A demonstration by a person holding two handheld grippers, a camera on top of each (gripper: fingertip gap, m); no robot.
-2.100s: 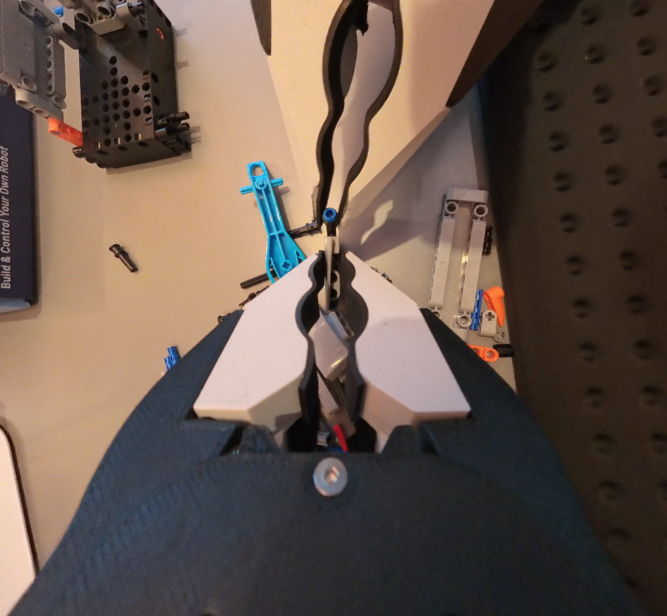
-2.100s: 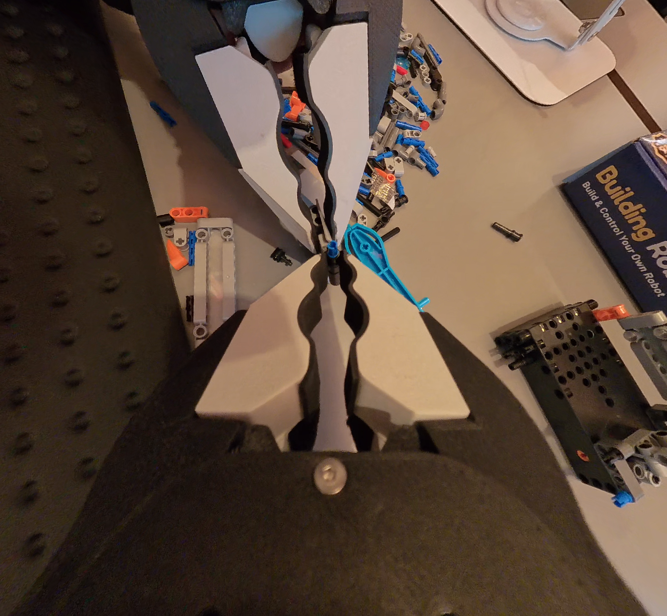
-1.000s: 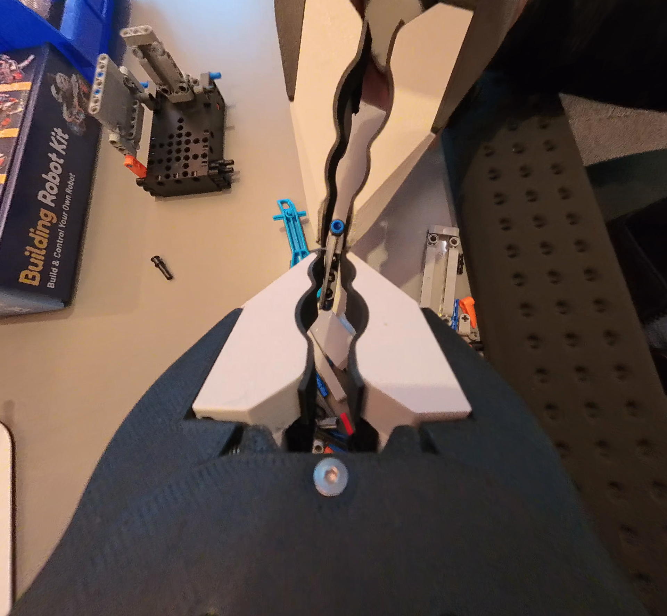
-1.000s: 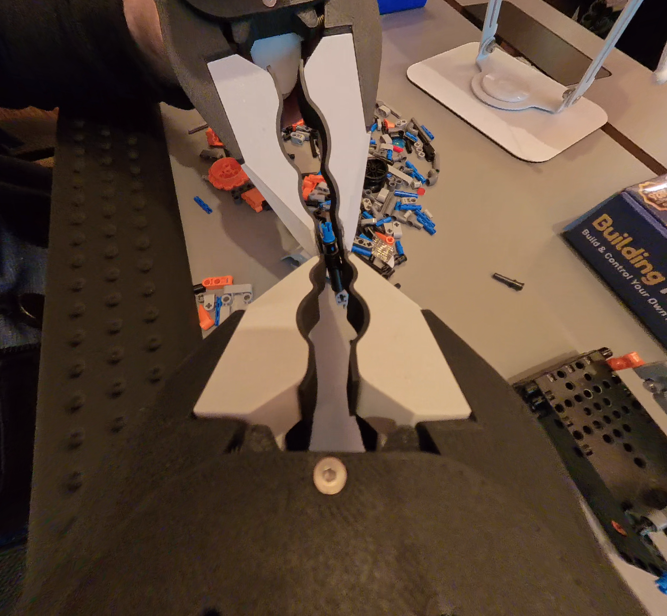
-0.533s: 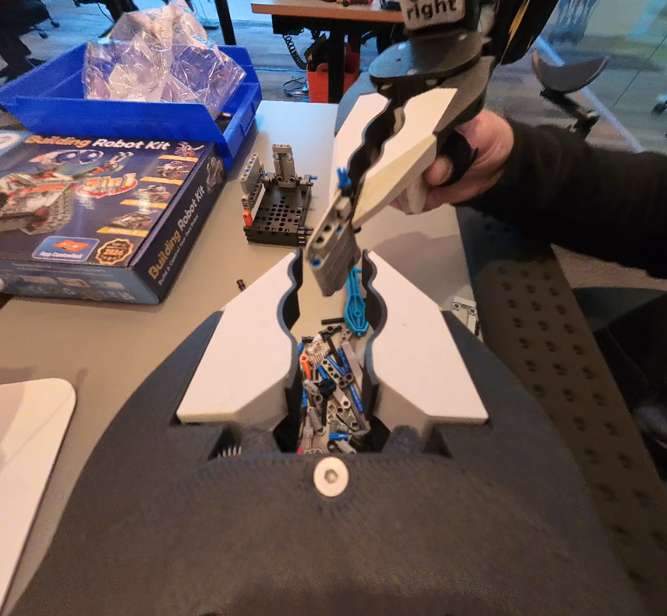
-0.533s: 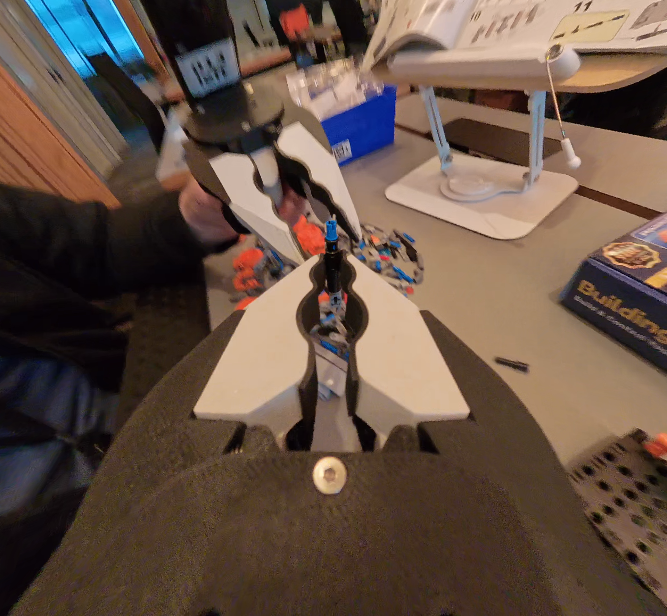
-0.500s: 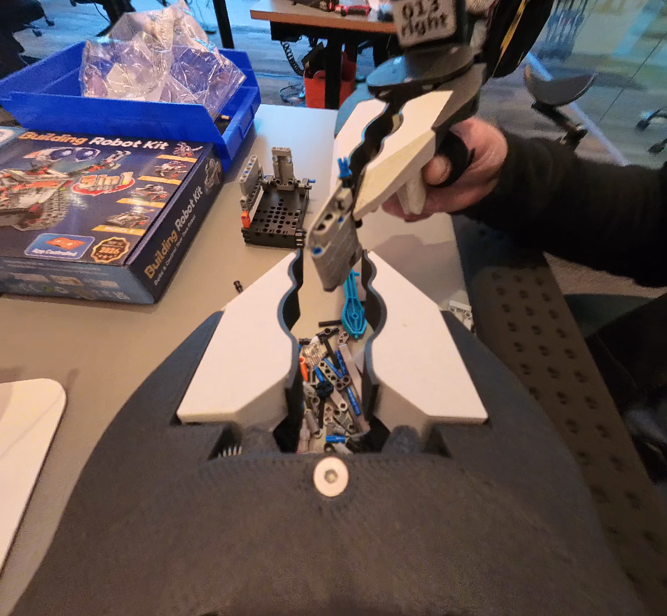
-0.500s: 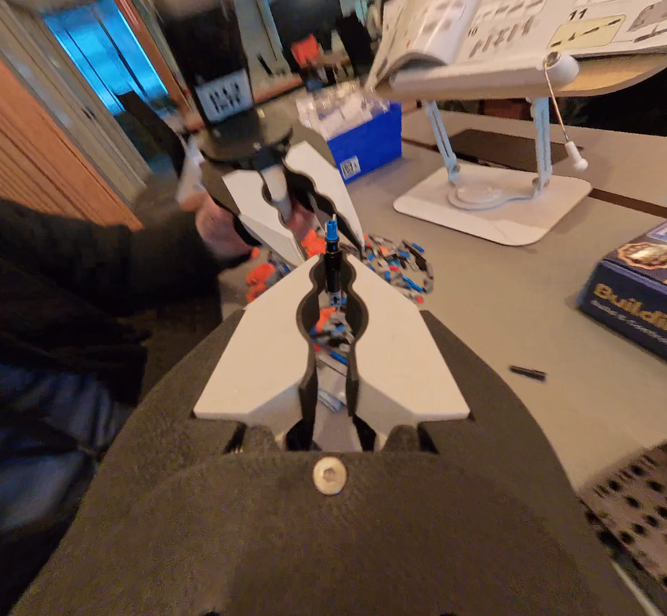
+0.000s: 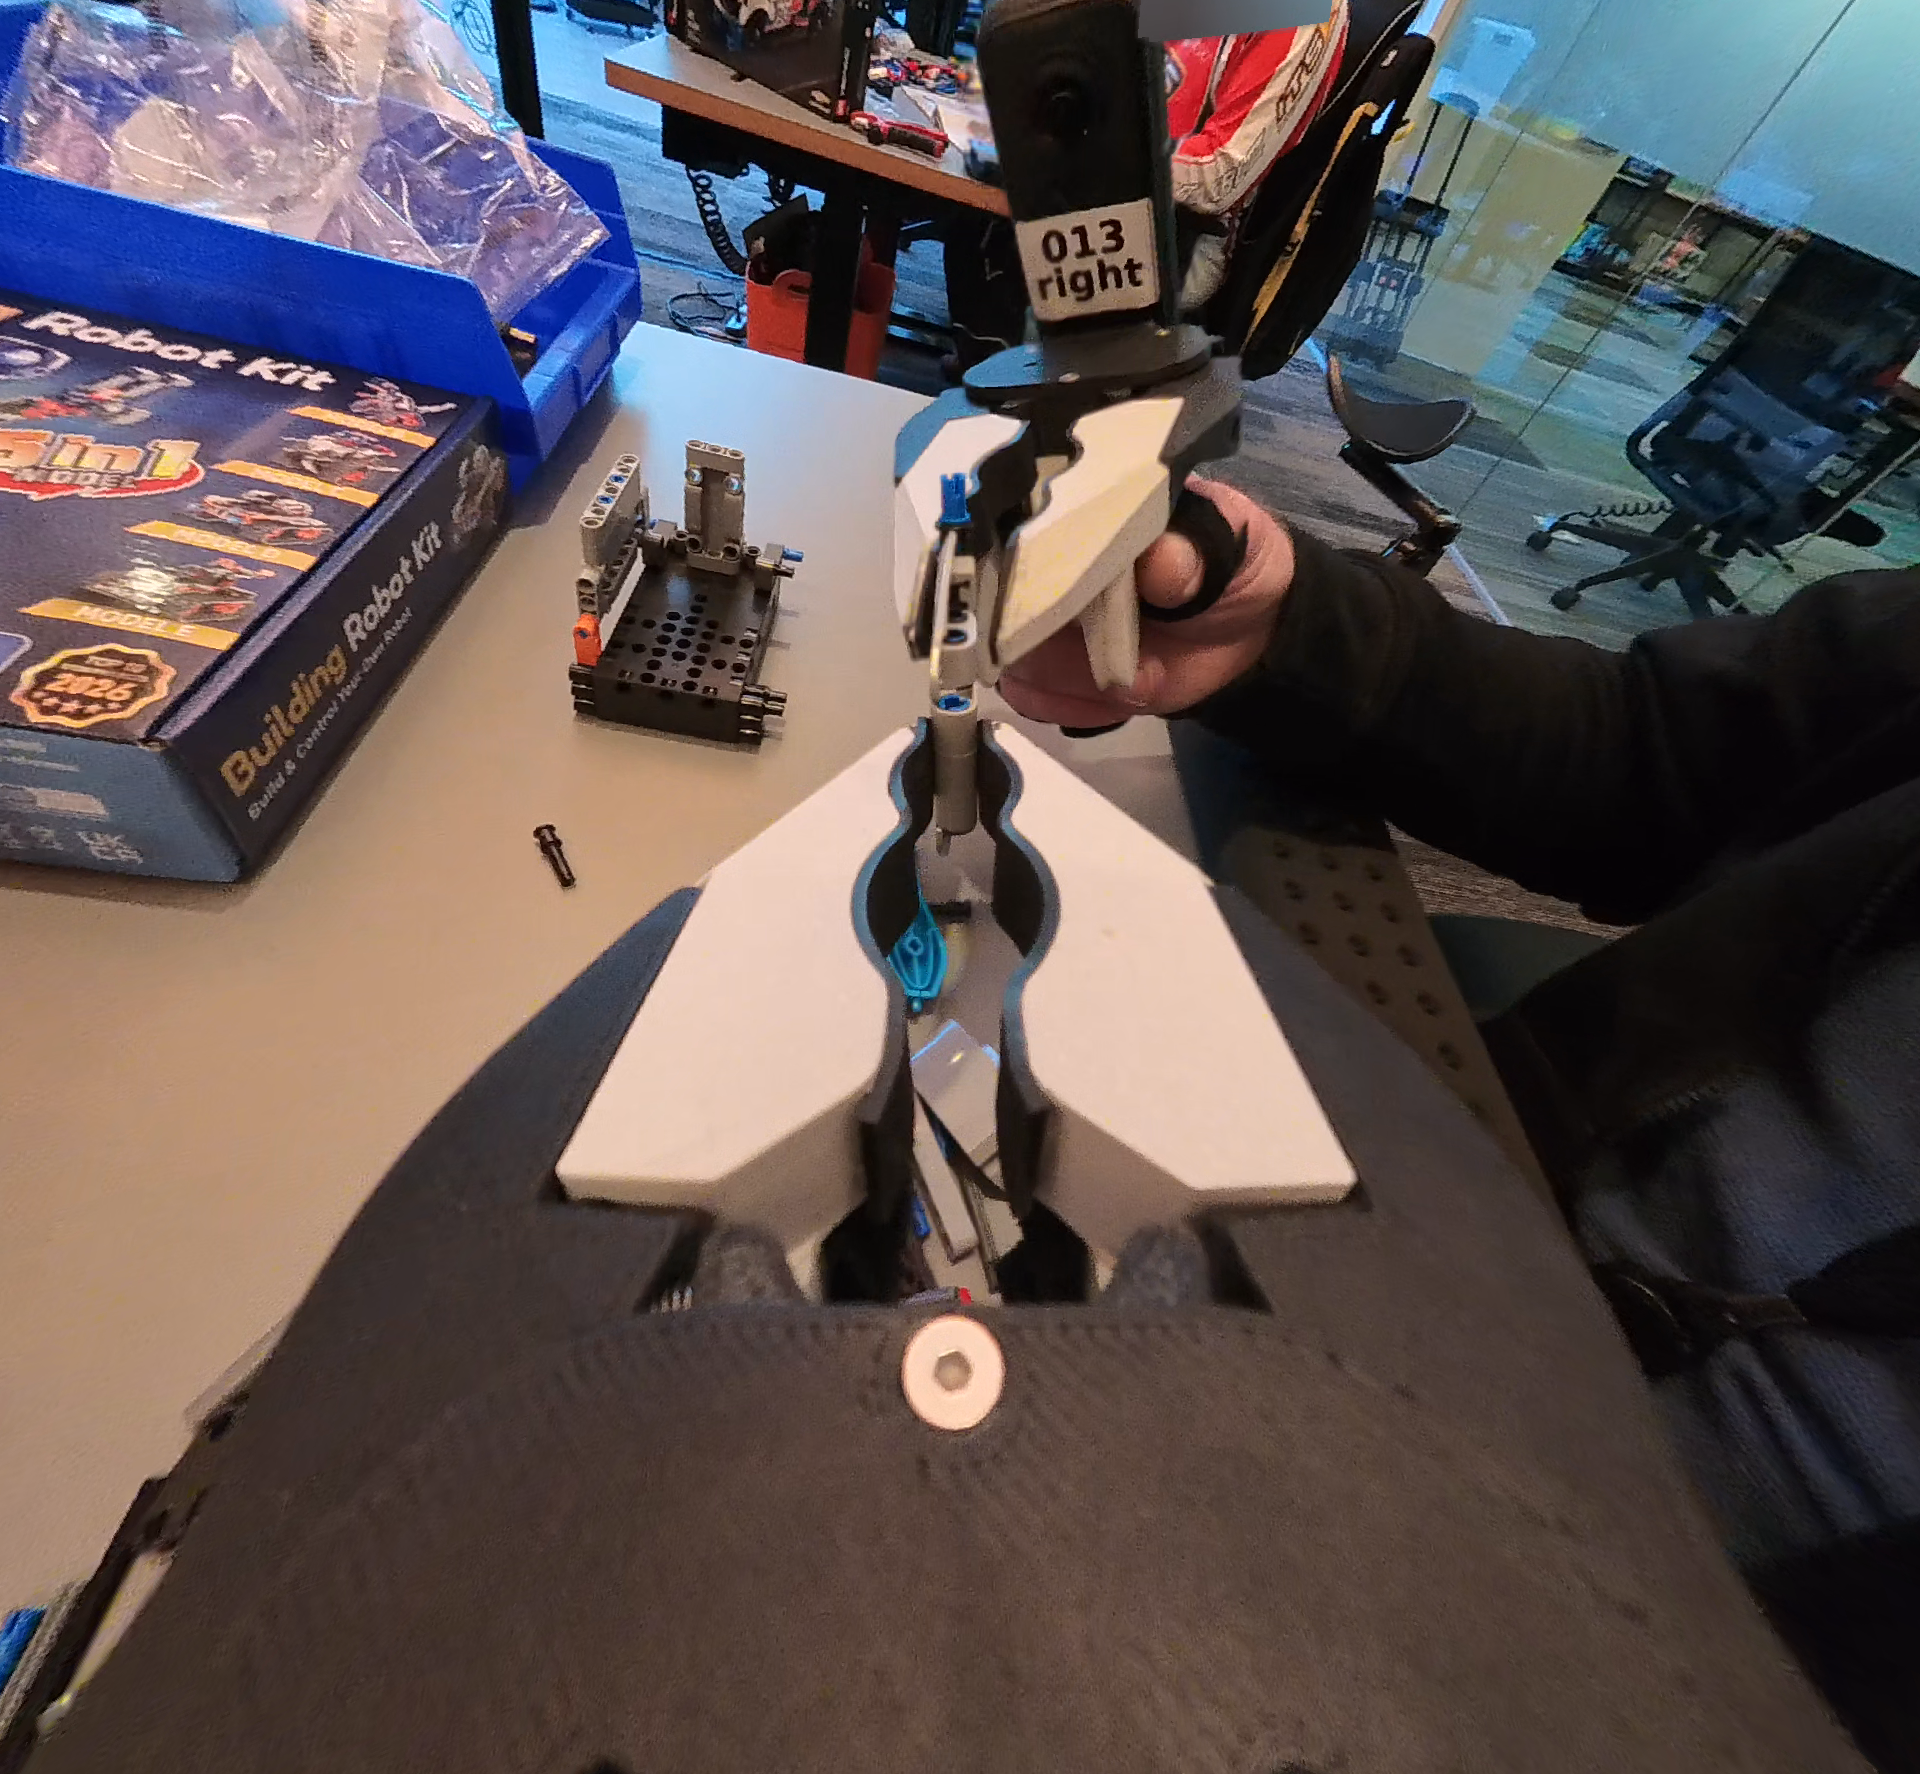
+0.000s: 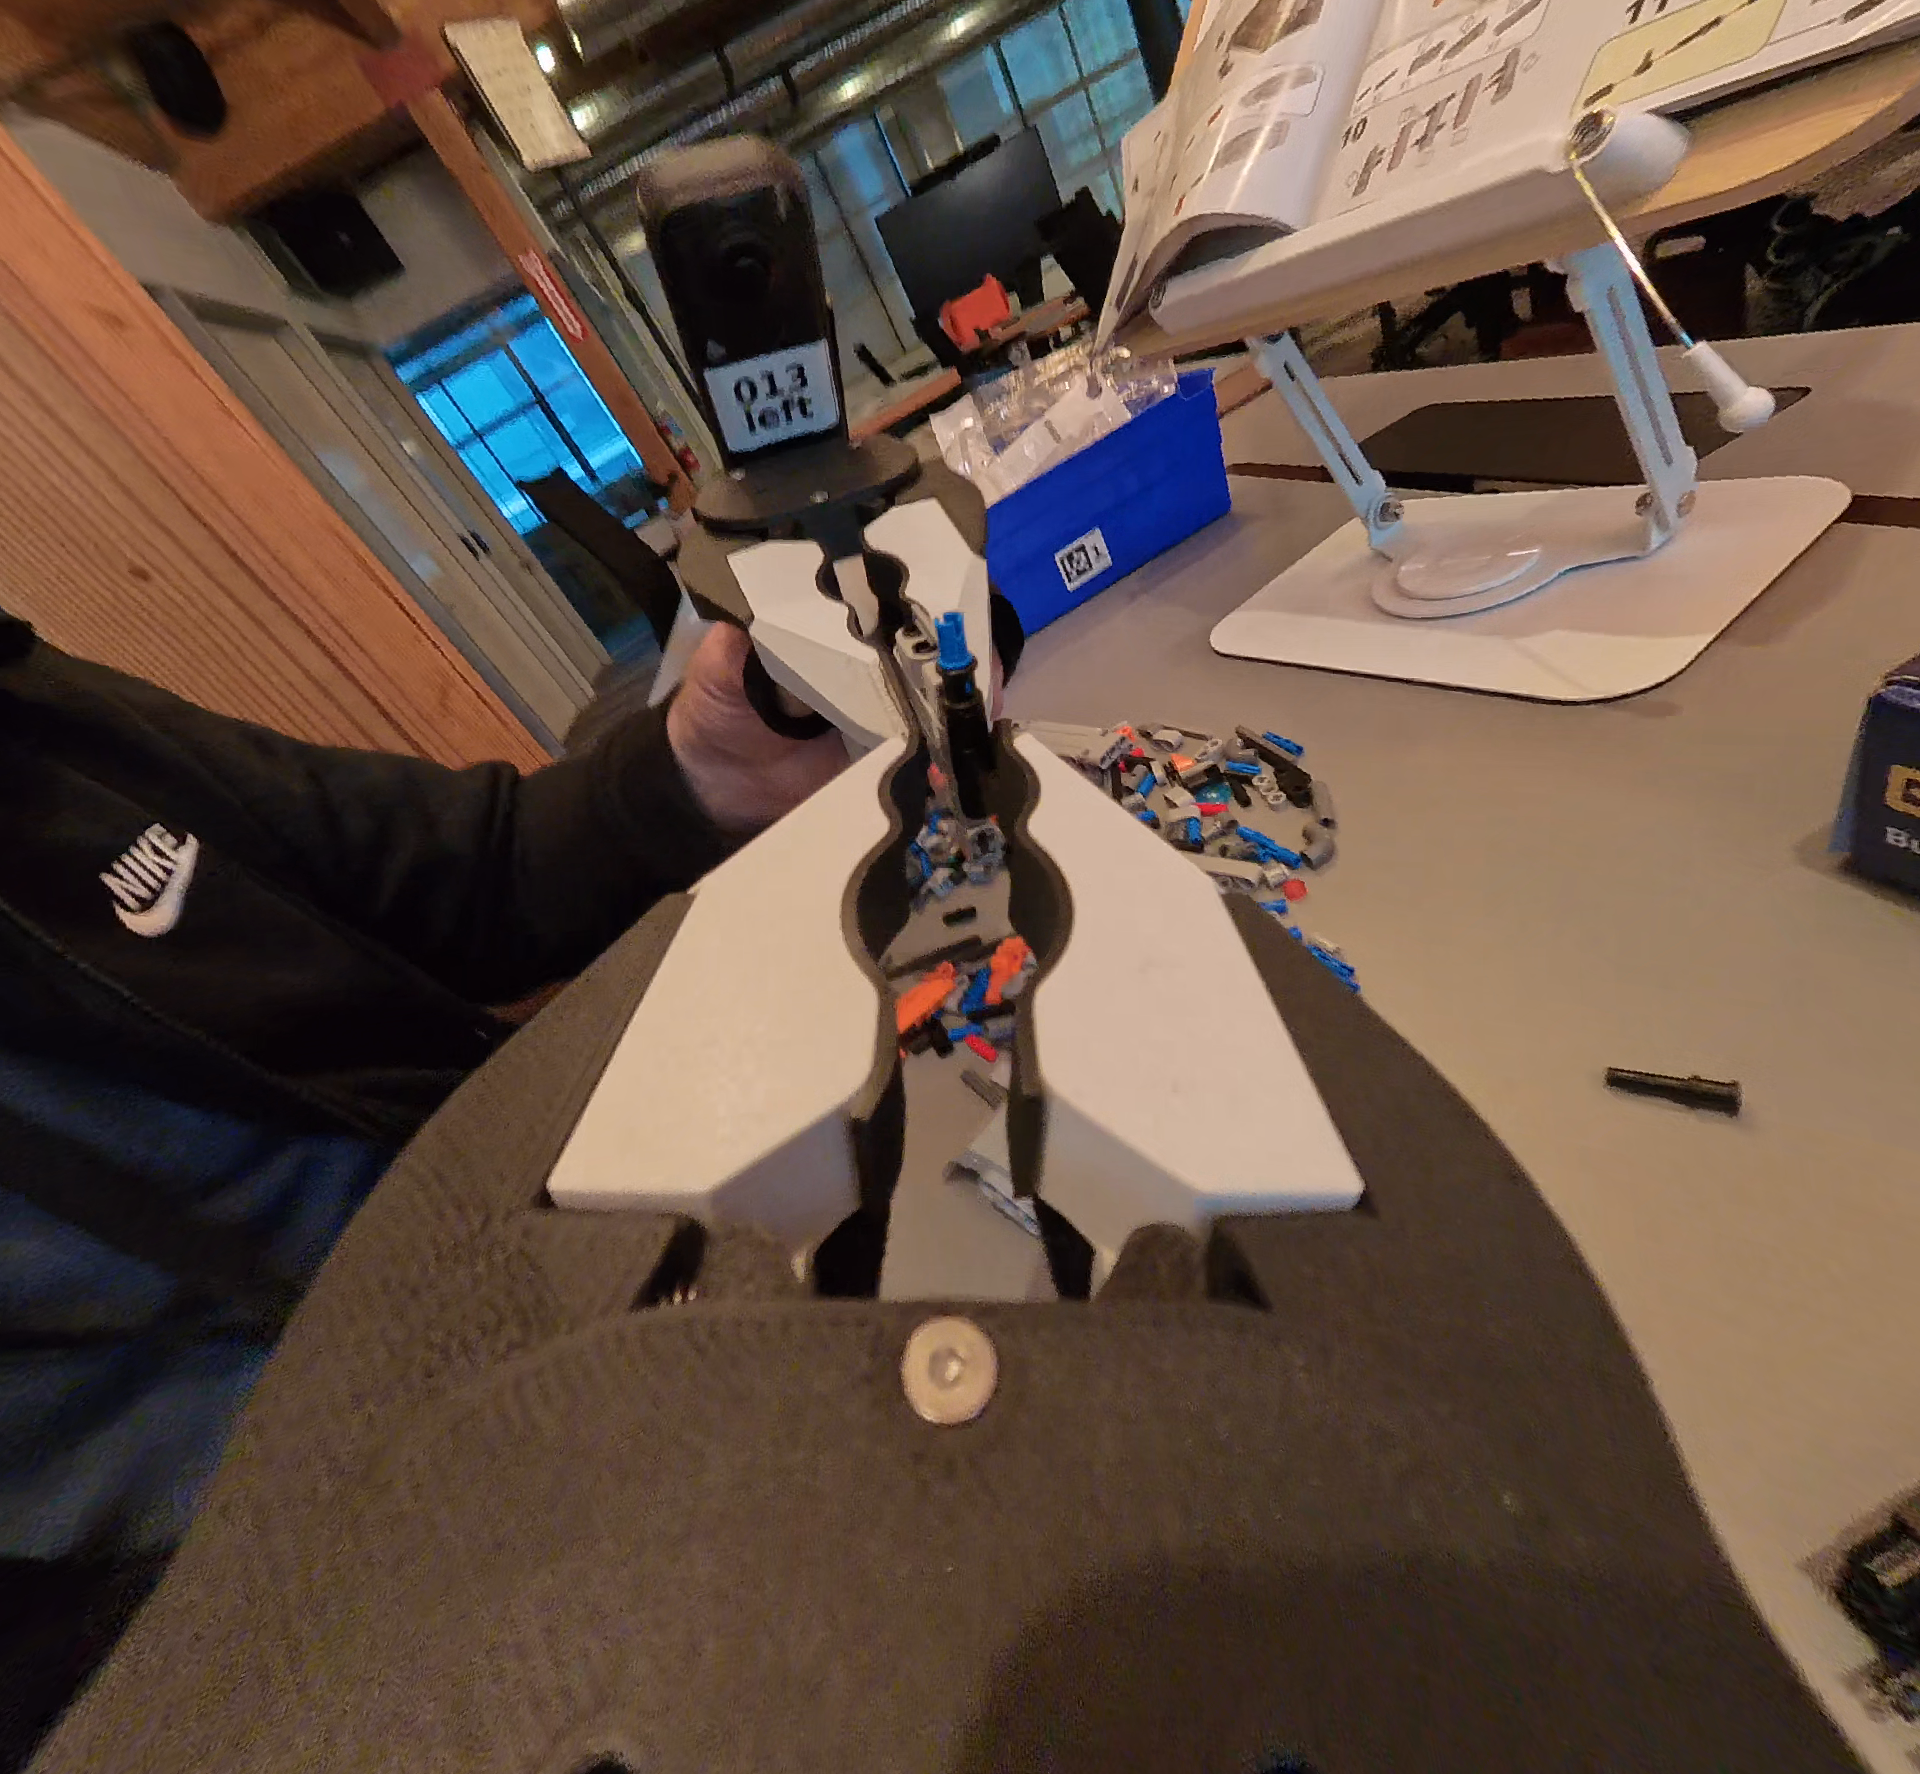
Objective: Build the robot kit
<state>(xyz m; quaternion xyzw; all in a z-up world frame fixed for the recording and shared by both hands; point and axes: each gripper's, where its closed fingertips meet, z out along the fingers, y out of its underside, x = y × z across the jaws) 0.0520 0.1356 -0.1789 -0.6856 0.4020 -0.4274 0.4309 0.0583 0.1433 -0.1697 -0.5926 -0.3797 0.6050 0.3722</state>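
Left gripper [image 9: 954, 794] pinched near-closed on the lower end of a grey beam piece [image 9: 953, 758], long axis upright along the fingers; right gripper [image 10: 961, 768] likewise clamped, holding a black pin with blue tip [image 10: 954, 685], also upright; seen from the left wrist, right gripper [image 9: 971, 628] just above and beyond, touching the same small grey assembly [image 9: 940, 602], tips nearly meeting over the table [image 9: 312, 997]. Below the fingers, a turquoise part [image 9: 914, 961]; far left, a black perforated base [image 9: 675, 644] and blue kit box [image 9: 208, 581]; loose black pin [image 9: 554, 854] between; right of the fingers in the right wrist view, a heap of small parts [image 10: 1195, 789], white book stand [image 10: 1507, 581].
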